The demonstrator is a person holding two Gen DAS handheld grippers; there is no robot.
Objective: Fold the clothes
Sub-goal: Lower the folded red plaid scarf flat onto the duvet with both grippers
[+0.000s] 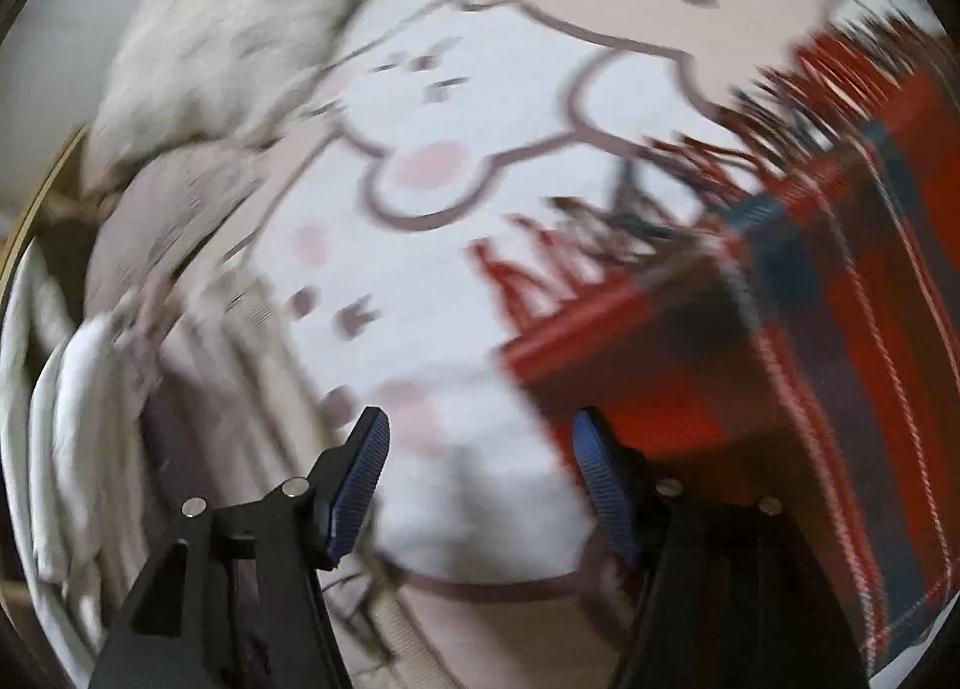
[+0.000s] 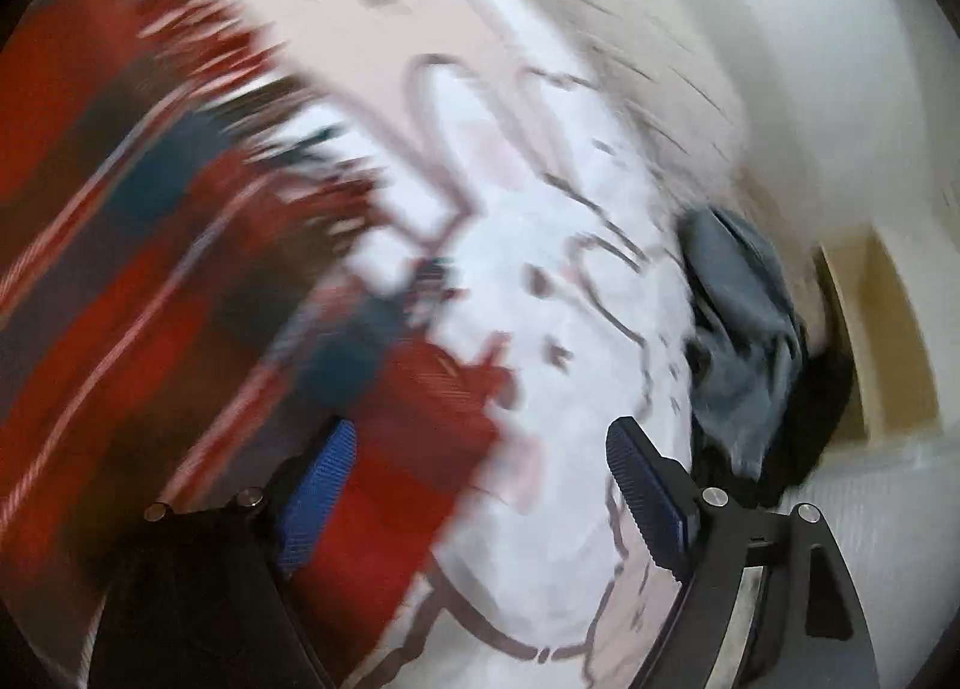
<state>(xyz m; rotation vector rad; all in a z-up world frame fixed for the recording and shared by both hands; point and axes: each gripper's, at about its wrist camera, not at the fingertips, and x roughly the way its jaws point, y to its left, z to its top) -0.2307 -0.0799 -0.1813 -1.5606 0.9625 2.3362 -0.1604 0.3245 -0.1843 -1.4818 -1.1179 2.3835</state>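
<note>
A red plaid scarf (image 1: 840, 281) with a fringed end lies on a white and beige cartoon-print blanket (image 1: 468, 107). In the left wrist view it fills the right side, and my left gripper (image 1: 480, 437) hangs open over the blanket beside the scarf's lower edge, nothing between its blue pads (image 1: 360, 485). In the right wrist view the scarf (image 2: 120, 269) covers the left half. My right gripper (image 2: 480, 449) is open above the scarf's corner and the blanket (image 2: 540, 329), holding nothing. Both views are motion-blurred.
A rumpled cream cover (image 1: 240, 29) is bunched at the upper left and white cloth (image 1: 78, 419) hangs at the left edge. A grey-blue garment (image 2: 744, 341) over something dark lies at the blanket's right edge, with a yellowish wooden frame (image 2: 882, 341) and pale wall (image 2: 828, 59) beyond.
</note>
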